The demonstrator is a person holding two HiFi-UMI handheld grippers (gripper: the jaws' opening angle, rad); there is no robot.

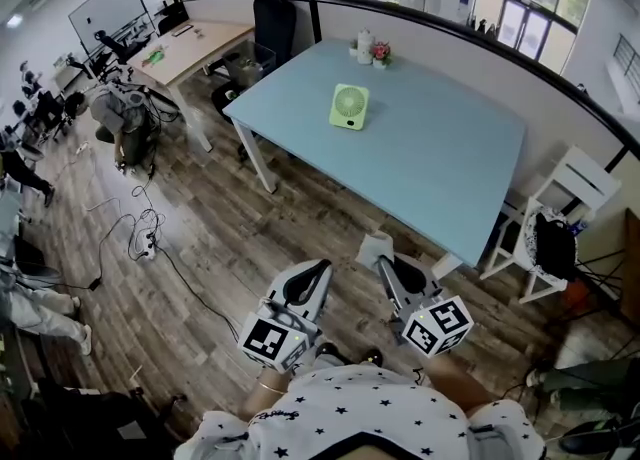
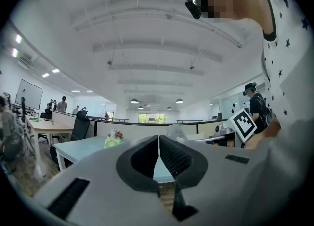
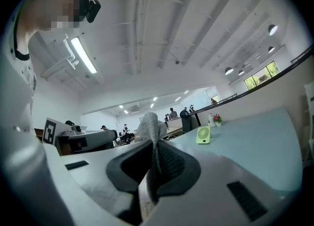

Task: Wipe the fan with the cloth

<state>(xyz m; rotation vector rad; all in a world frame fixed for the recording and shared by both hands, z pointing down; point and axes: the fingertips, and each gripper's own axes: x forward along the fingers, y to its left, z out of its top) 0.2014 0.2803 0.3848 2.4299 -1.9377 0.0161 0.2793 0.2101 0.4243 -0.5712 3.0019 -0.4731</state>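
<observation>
Right claw pinching cloth, fan roughly mid-table

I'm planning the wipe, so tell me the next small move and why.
Probably carry the right tool forward toward the fan. It is shut on the cloth, while the fan stands upright far across the table, well out of contact.

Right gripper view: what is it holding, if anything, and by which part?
The right hand-held gripper is shut on the grey cloth, pinched partway along: one end pokes past the tips, the rest hangs below.
</observation>
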